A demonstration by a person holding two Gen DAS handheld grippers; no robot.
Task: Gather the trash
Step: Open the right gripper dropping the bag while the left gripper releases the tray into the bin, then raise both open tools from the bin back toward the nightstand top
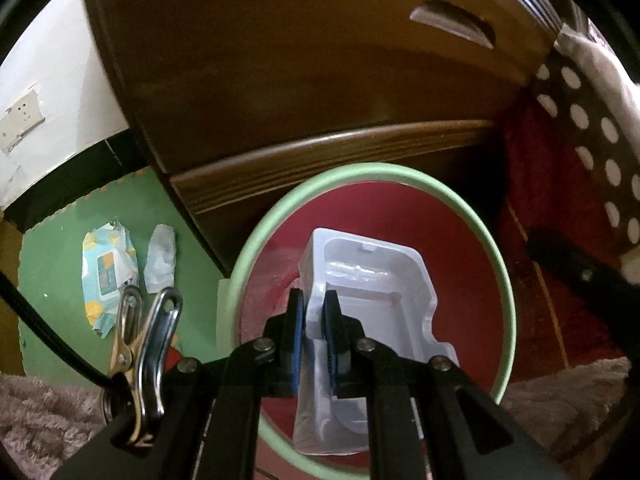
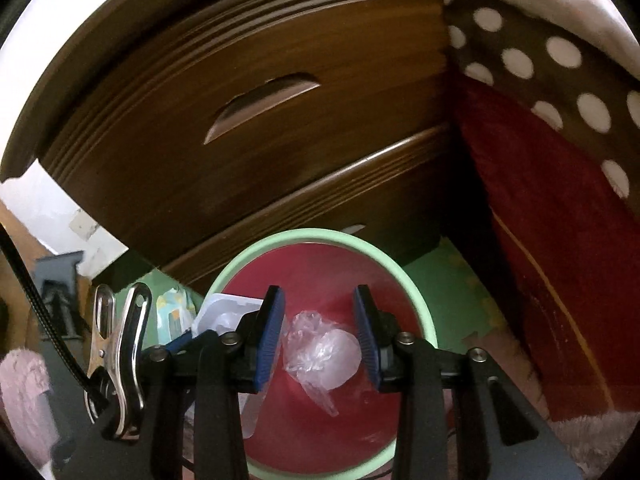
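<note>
My left gripper is pinched nearly closed on the thin wall of a white plastic tray, and I hold it that way, by one edge and pointing steeply down, so the tray hangs over the mouth of the bin and should fall inside when I let go, I judge. The tray's open side faces me and most of it sits within the green rim, over the red lining. My right gripper has its blue pads standing apart with nothing pressed between them; a crumpled piece of clear plastic wrap shows in the gap, apart from both pads, and whether it is dropping or already resting in the bin I cannot tell. From the right wrist view the tray shows at the bin's left edge. Outside the bin, on the green floor mat to the left, a printed wrapper and a small clear wrapper lie just beside each other, well apart from both grippers; I take them as trash not yet collected. Behind the bin stands a dark wooden drawer unit.
</note>
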